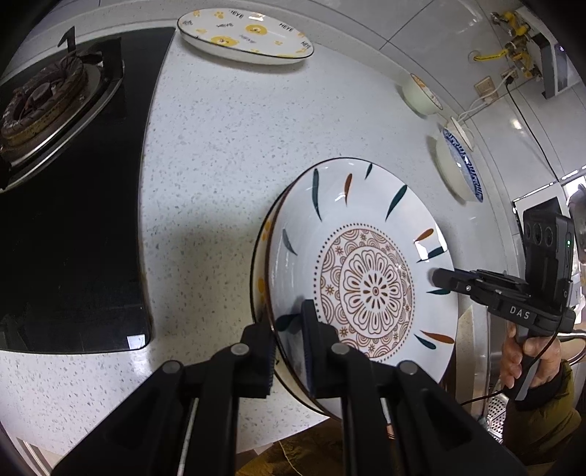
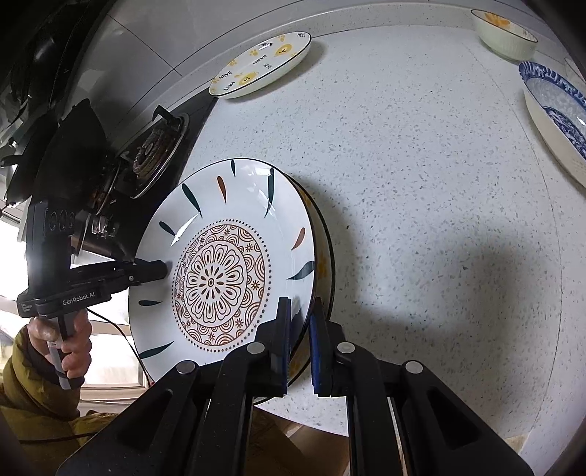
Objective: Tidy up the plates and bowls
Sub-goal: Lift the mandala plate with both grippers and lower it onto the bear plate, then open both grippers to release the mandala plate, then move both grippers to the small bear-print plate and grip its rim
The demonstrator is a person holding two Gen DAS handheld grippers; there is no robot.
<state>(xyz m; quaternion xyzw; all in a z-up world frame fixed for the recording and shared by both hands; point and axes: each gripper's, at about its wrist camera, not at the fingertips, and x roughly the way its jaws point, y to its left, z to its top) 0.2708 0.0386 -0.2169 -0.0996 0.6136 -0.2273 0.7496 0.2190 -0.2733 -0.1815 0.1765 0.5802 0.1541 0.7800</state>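
Note:
A white plate with a brown mandala centre and leaf marks lies on top of a second plate with yellow prints near the counter's front edge. My left gripper is shut on the rims of both plates at their near left side. My right gripper is shut on the rims of the same stack from the opposite side; it shows in the left wrist view. The left gripper shows in the right wrist view.
A yellow-bear "HEYE" plate lies at the back by the wall. A blue-patterned plate and a pale bowl sit to the right. A black gas hob with burner is on the left. The speckled counter lies between.

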